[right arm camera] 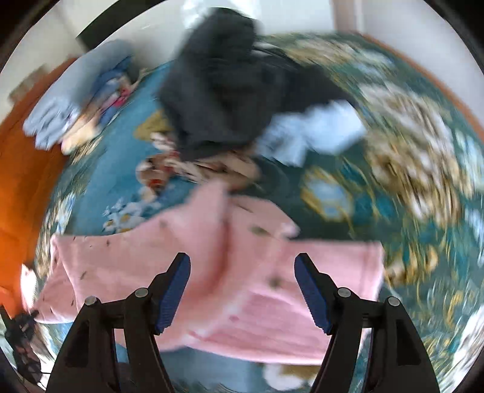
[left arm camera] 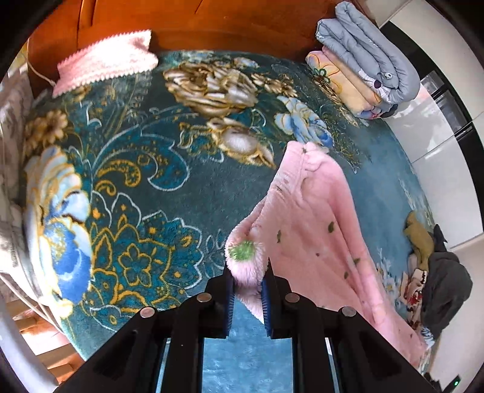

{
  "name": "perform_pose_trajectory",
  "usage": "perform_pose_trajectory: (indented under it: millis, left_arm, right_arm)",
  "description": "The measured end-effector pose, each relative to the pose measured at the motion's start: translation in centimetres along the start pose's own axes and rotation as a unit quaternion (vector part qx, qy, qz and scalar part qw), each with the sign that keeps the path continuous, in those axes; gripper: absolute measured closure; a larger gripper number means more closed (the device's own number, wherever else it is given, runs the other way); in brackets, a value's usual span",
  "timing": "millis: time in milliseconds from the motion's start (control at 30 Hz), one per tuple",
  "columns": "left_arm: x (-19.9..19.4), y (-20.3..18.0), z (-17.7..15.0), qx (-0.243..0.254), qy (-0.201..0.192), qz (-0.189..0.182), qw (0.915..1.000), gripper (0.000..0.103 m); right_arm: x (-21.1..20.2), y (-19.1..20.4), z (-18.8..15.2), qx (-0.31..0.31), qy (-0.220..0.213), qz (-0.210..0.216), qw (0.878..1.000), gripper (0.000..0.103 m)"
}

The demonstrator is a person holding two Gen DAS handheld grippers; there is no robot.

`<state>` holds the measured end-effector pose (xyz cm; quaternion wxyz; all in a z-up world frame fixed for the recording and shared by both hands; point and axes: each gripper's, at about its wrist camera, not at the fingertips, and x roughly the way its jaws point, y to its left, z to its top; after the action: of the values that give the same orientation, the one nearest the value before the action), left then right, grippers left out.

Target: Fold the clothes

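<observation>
The left tongs [left arm camera: 247, 287] are clamping a fuzzy edge of the pink fleece garment [left arm camera: 314, 223], lifting it so the cloth is draping away toward 1 o'clock over the floral teal blanket [left arm camera: 145, 181] covering the bed. In the blurred right wrist view the right tongs [right arm camera: 242, 281] are standing wide apart with nothing pressed between the pads, hovering over the same pink fleece garment [right arm camera: 211, 260], which is lying spread across the blanket [right arm camera: 408, 169]. Beyond it, at 12 o'clock in that view, a dark grey garment [right arm camera: 217, 90] is sitting heaped beside a pale blue piece [right arm camera: 314, 133]. Far off in the left wrist view, folded quilts [left arm camera: 363, 60] are stacking at 1 o'clock and a pink knitted cloth [left arm camera: 106, 60] is lying at 11 o'clock against the orange wooden headboard [left arm camera: 211, 24]
</observation>
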<state>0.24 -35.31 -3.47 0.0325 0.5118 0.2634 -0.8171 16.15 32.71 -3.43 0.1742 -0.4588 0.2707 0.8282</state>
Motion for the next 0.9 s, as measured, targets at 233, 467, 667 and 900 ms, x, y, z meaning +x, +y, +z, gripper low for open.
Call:
perform_pose_trajectory:
  millis: [233, 467, 667, 900]
  left_arm:
    - [-0.7, -1.5, -0.2, -0.018, -0.002, 0.024, 0.9995, 0.087]
    - [-1.3, -2.2, 0.3, -0.035, -0.009, 0.029, 0.9989, 0.087]
    - [-3.5, -2.4, 2.2, -0.036, -0.052, 0.006, 0.998, 0.088]
    - [-0.9, -1.5, 3.0, -0.045, -0.032, 0.032, 0.998, 0.088]
  right_arm:
    - [3.6, -2.9, -0.2, 0.097, 0.003, 0.061, 0.993, 0.029]
    - [5.3, -3.7, -0.1, 0.22, 0.023, 0.137, 0.965, 0.098]
    - [-5.4, -3.8, 6.1, 0.172, -0.121, 0.219, 0.953, 0.098]
    - [-5.9, -6.7, 10.5, 0.157, -0.16, 0.09, 0.97, 0.098]
